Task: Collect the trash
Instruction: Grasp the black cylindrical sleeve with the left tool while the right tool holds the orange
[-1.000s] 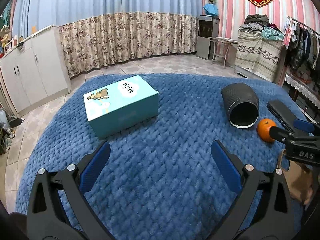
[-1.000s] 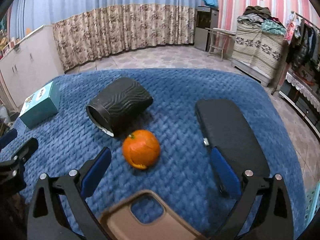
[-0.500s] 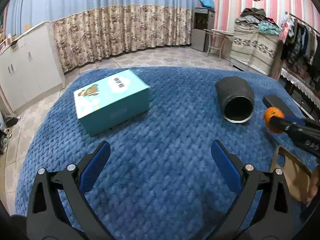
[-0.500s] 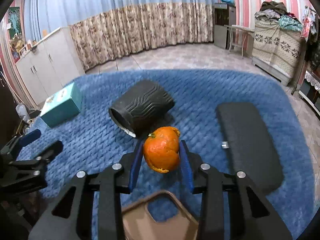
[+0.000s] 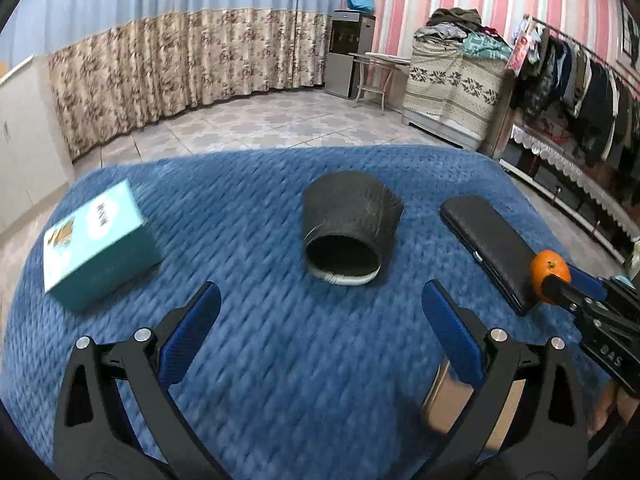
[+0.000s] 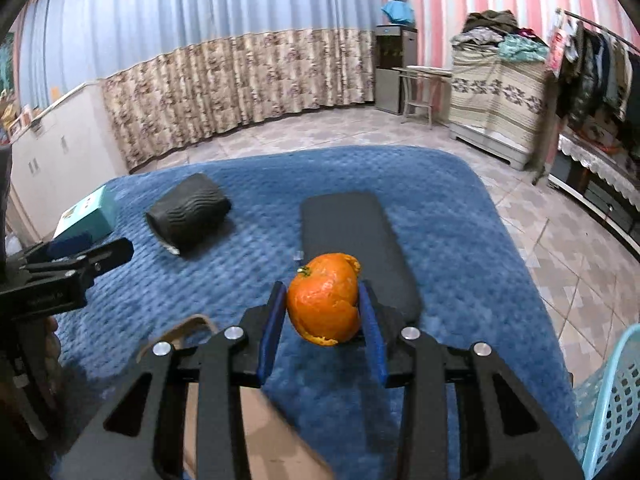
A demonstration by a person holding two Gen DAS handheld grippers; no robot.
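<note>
1. Orange peel (image 6: 325, 303), torn along its lower edge, sits pinched between the blue pads of the right claw (image 6: 324, 312), lifted clear of the blue blanket (image 6: 460, 240).
2. Beyond the peel lies a flat black case (image 6: 352, 236); a tan phone case (image 6: 256, 432) lies below the claw.
3. Left claw (image 5: 320, 320) hangs wide open with nothing between its pads.
4. Ahead of it a black ribbed cup (image 5: 348, 228) lies on its side, mouth toward the camera.
5. Farther left sits a teal box (image 5: 96, 248).
</note>
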